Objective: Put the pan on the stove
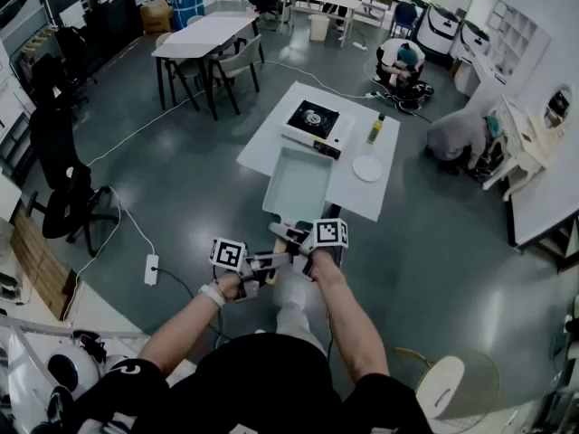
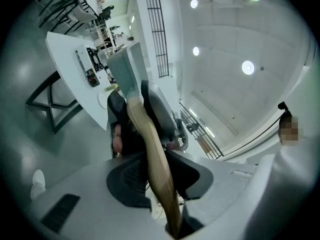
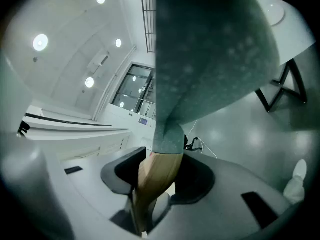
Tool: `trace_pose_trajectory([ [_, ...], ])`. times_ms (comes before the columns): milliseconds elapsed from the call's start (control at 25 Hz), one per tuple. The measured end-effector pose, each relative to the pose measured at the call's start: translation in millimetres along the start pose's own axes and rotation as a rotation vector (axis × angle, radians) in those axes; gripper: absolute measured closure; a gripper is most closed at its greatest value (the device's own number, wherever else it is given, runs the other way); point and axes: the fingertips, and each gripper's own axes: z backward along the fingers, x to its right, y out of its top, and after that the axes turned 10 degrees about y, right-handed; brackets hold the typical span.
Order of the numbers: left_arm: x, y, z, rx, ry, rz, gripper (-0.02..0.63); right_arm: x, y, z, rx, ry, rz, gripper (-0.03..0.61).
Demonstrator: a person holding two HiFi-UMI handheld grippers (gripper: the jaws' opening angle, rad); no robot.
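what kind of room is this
Probably a lab or workshop-style office, not a home kitchen: the portable stove sits on a white table in an open grey-floored room, with work desks, a black office chair and a power strip on the floor.

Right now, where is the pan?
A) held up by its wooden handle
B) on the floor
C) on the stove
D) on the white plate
A: the left gripper and the right gripper both clamp the wooden handle of the pan, and the stove has nothing on it.

Wooden handle (image 2: 153, 154), matt speckled pan (image 3: 210, 49)
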Motion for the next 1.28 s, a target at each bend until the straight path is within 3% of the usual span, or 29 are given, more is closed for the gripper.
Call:
trace_pose_trajectory([
  [800, 1, 6, -3, -0.027, -0.02, -0.031, 0.522, 5, 4, 2, 0.023, -0.027, -0.022, 0.437],
  [960, 2, 10, -7, -0.029, -0.029, 0.006, 0.522, 6, 12, 1, 0.022, -0.011, -0.018, 0.437],
  [1280, -6, 29, -13, -0.027, -0.009, -0.022, 0.522, 11, 29, 0, 0.02, -0.016, -0.025, 0.437],
])
